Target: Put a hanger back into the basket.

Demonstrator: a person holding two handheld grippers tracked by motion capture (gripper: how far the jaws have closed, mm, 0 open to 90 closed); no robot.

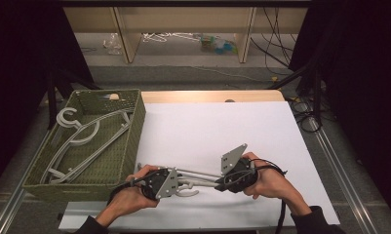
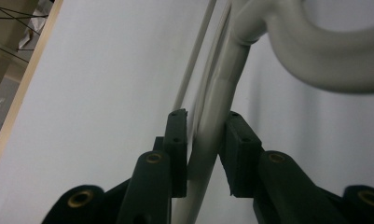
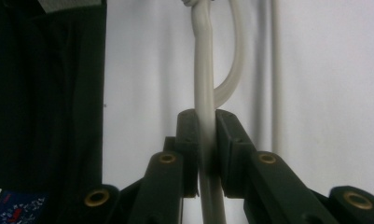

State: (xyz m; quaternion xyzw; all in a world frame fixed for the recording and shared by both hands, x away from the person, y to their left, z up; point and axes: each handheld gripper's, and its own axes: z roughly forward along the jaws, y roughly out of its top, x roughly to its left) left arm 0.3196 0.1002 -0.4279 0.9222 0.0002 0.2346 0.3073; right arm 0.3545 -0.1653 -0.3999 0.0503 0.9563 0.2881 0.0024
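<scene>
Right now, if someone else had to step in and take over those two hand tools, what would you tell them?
Right tool: clamped on the white hanger, which is just above the white table.
Left tool: jaws around the same hanger's arm, one pad touching, a slight gap at the other.
Done: other hangers already lie in the green basket at left.
Left: firm up the left grip, probably carry this hanger to the basket.

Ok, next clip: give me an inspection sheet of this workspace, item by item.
Surface: white sheet over a wooden table.
Job's things: pale hanger lying on the sheet between both hands; more hangers in the green woven basket at left.
Clutter: nothing seen on the sheet.
Grippers: left tongs around the hanger's bar, one pad touching; right tongs shut on the hanger.
Cables: black leads trail from both tongs; more cables at far right.
Surroundings: dark curtains, litter on the floor beyond.
</scene>
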